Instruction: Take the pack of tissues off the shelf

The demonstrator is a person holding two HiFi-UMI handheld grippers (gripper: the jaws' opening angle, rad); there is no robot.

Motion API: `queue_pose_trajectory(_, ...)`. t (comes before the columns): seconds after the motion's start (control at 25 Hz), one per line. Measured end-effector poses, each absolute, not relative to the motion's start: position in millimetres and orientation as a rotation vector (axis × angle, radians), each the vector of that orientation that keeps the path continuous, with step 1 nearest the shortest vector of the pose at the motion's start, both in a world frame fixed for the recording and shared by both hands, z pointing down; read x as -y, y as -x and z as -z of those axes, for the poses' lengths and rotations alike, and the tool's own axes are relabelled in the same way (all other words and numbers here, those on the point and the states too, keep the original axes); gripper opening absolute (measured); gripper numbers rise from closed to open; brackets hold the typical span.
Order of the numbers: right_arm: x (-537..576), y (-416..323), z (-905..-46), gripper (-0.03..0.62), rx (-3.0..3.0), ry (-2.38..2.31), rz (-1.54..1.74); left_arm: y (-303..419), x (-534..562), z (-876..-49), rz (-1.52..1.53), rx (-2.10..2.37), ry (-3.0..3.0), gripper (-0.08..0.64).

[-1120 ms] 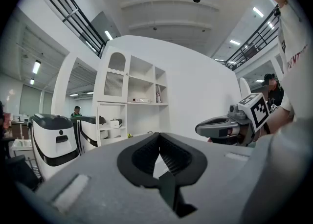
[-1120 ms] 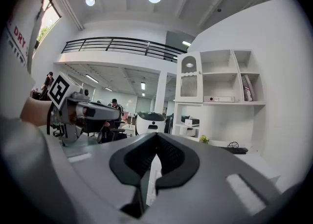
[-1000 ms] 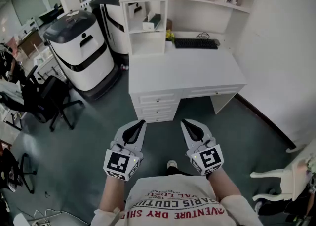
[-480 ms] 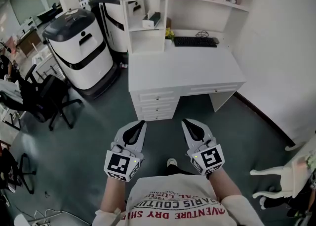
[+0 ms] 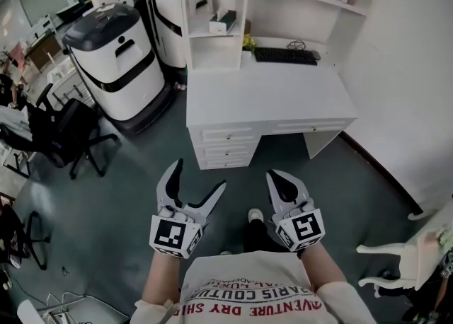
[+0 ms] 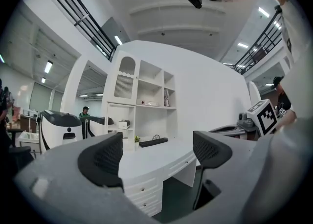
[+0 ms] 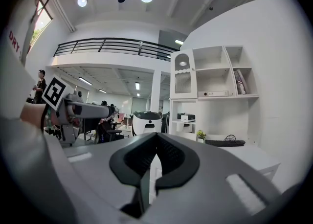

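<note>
Change: my left gripper (image 5: 199,175), shut a second ago, is opening its jaws, nothing between them.
Right gripper (image 5: 275,176): jaws together, empty.
Pack of tissues (image 5: 223,22): on the shelf (image 5: 212,35), top centre, well apart from both grippers.
Room: open floor (image 5: 134,174) up to the desk (image 5: 269,100) front edge; chair (image 5: 64,139) at left.

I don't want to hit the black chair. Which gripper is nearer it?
Left. The left gripper, jaws opening with nothing between them, is to the right of the chair. The right gripper lies farther right, beyond the left one.
</note>
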State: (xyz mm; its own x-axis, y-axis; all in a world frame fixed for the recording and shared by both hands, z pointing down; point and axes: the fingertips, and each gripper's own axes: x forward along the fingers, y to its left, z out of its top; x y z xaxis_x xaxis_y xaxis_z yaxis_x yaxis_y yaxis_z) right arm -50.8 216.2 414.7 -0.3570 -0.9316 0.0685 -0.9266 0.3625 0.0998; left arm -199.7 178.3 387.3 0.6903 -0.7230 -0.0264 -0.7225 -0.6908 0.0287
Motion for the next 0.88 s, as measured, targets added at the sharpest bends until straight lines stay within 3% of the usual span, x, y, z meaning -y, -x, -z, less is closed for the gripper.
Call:
queue_pose_trajectory(0.28, -163.1, 14.9, -432.7, 0.002, 2.557, -1.649, 0.040, 174.3, -132.3, -395.9, 0.036, 1.320, -2.813, 0.451)
queue_pose_trajectory(0.88, 2.6, -121.2, -427.3, 0.002, 2.654, -1.379, 0.087, 40.5, 17.2, -387.5, 0.069, 1.570, -2.674, 0.451)
